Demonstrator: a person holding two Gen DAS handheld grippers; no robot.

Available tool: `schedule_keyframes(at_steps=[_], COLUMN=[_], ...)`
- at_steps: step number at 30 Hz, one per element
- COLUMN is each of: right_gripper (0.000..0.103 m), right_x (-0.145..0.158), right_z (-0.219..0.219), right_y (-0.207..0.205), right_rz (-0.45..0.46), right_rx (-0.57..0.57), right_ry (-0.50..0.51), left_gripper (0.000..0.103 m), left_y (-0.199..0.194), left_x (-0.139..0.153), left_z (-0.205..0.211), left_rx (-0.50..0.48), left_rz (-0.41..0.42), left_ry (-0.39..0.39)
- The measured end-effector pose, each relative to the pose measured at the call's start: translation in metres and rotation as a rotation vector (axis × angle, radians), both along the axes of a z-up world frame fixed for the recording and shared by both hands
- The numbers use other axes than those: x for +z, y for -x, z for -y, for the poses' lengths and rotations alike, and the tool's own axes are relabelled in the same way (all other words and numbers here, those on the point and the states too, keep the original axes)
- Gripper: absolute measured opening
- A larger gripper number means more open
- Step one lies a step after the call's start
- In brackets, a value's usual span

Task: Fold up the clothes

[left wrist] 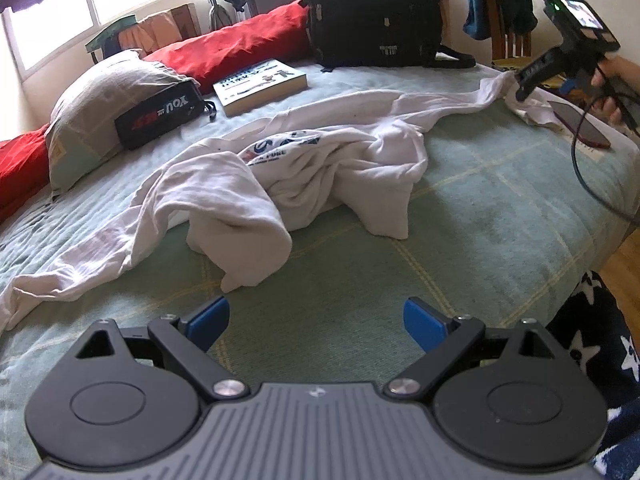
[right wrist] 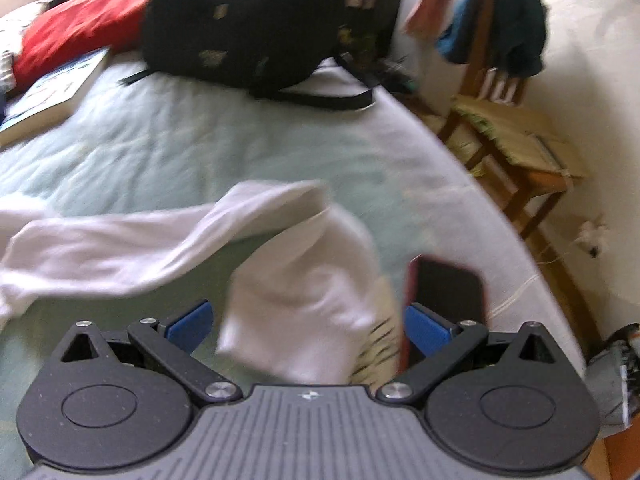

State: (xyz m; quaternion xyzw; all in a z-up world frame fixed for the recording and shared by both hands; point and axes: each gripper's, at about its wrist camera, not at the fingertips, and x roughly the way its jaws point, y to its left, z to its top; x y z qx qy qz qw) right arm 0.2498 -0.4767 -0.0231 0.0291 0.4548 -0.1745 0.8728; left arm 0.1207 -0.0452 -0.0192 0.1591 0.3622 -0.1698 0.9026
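Lying crumpled across the middle of the bed (left wrist: 500, 184), a white long-sleeved shirt (left wrist: 320, 168) is noted, its printed chest bunched at the centre and one sleeve trailing toward 2 o'clock in the left wrist view, the other toward 8 o'clock.

The left gripper (left wrist: 316, 320) is held low at 6 o'clock, jaws spread wide and empty, just short of the nearest fold.

The right gripper (right wrist: 308, 324) is seen with jaws released; a sleeve cuff lies between them, ungrasped. The right wrist view is blurred, so contact cannot be confirmed.

Hazards judged:
- A phone (right wrist: 444, 296) lies just beside the cuff, at 3 o'clock of the right jaws, near the bed edge. It could be dragged off if the sleeve is pulled or the jaws close wide of the cloth.
- Several layers are bunched at the centre; a single-layer pinch could leave the garment twisted.
- A book (left wrist: 260, 84) and backpack (left wrist: 372, 12) at 12 o'clock limit spreading room.
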Motion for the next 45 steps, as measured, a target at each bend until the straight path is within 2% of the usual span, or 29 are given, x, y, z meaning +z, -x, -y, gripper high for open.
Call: schedule_keyframes(at_steps=[11,14,19,22,26,30,39,45], right_gripper=[0.103,0.103,0.103,0.103,0.103,0.103,0.103,0.103], right_x=[0.019,0.015,0.003,-0.004,-0.008,-0.012,-0.025,-0.02], right_z=[-0.057,-0.067,-0.075,-0.083,-0.093,-0.098,-0.083,-0.045], right_y=[0.028,0.031,0.037,0.04,0.048,0.053,0.046,0.054], right_rz=[0.019,0.015,0.012,0.012,0.043,0.07,0.07,0.112], right_rx=[0.144,0.172,0.198,0.211,0.235,0.268,0.303,0.246], right_ry=[-0.065,-0.088,-0.184,-0.201,-0.238,-0.282,-0.316,-0.334], left_gripper=[0.094,0.094,0.094,0.094,0.094,0.094,0.094,0.094], left_y=[0.012,0.017,0.02,0.02,0.022,0.021,0.009,0.002], left_x=[0.004,0.006,0.007,0.006,0.003,0.0,0.001,0.0], left_z=[-0.011,-0.013,-0.012,-0.006,0.003,0.014,0.034,0.042], left_rx=[-0.003,-0.004,-0.003,-0.008,-0.027,-0.026,-0.014,-0.045], left_rz=[0.015,0.02,0.017,0.011,-0.009,-0.022,-0.019,-0.016], left_ry=[0.023,0.022,0.015,0.007,0.001,-0.038,-0.07,-0.052])
